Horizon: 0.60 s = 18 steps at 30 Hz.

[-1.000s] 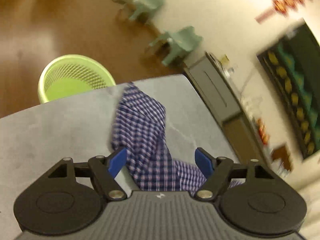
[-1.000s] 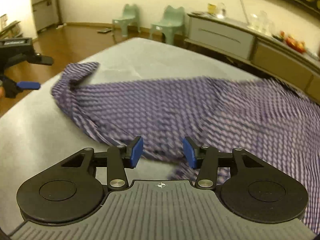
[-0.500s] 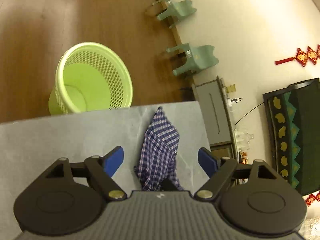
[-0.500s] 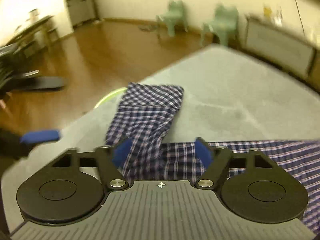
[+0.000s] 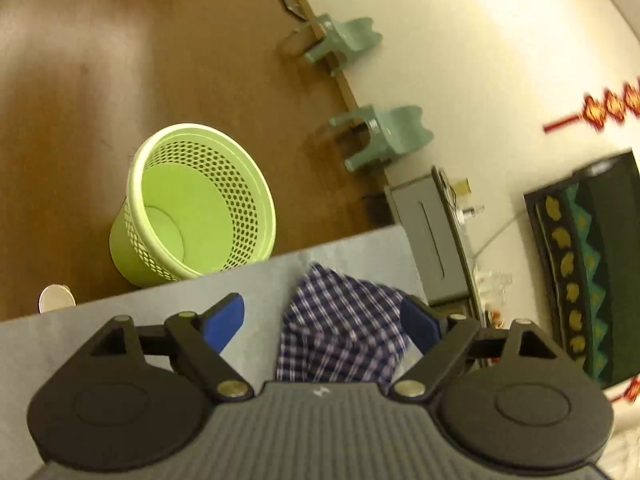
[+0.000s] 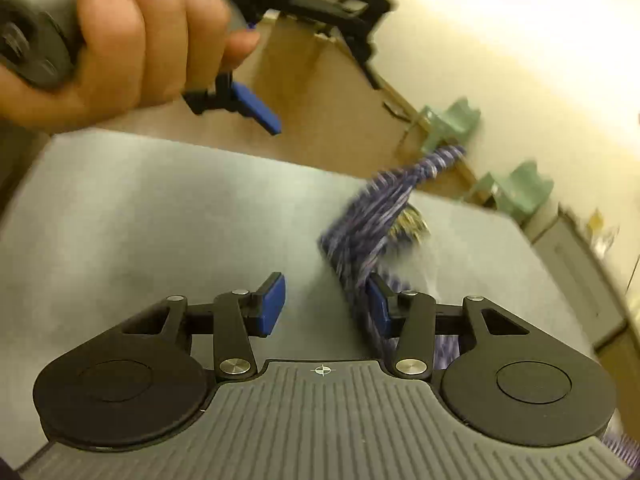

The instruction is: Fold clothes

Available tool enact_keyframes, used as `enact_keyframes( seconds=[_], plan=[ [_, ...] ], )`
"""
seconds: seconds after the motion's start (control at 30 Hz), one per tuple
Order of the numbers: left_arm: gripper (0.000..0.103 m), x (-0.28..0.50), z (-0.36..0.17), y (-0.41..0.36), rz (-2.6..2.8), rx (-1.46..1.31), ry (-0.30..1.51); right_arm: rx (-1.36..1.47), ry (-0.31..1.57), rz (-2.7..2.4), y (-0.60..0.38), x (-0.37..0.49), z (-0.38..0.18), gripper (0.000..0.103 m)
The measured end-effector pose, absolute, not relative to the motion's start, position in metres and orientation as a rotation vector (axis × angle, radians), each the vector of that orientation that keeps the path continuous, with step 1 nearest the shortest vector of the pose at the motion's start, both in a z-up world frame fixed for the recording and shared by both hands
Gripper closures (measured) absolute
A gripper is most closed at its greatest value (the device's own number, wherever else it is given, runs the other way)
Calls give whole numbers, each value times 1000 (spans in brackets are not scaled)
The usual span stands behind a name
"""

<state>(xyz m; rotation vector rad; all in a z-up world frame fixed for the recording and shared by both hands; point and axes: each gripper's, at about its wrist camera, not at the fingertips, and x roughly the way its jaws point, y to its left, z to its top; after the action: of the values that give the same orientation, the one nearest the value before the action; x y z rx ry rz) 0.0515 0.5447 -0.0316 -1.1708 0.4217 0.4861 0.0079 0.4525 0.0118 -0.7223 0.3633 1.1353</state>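
The left gripper (image 5: 322, 322) stands with its jaws wide apart and opening further. A bunched end of the checked shirt (image 5: 340, 332) lies between its blue pads (image 5: 222, 320), nearer the right-hand pad, and neither pad presses on it. The cloth rests on the grey worktop (image 5: 120, 344) close to the far edge. Beyond that edge a green mesh basket (image 5: 192, 204) stands on the wooden floor (image 5: 80, 60).

The right gripper (image 6: 326, 306) also has its jaws apart and opening. The shirt shows blurred in this view, running from beneath the right-hand pad up towards the far edge of the worktop. Whether that pad touches the cloth cannot be told. The left-hand pad stands clear over bare worktop. At upper left a hand (image 6: 120, 36) grasps the left gripper's handle.
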Motion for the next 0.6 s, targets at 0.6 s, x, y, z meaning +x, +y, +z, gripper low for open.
enact_keyframes(
  seconds=[0.6],
  plan=[
    [18,188,-53,391,612,-289,778,-178,701,-36,-76,171,41,23]
  ],
)
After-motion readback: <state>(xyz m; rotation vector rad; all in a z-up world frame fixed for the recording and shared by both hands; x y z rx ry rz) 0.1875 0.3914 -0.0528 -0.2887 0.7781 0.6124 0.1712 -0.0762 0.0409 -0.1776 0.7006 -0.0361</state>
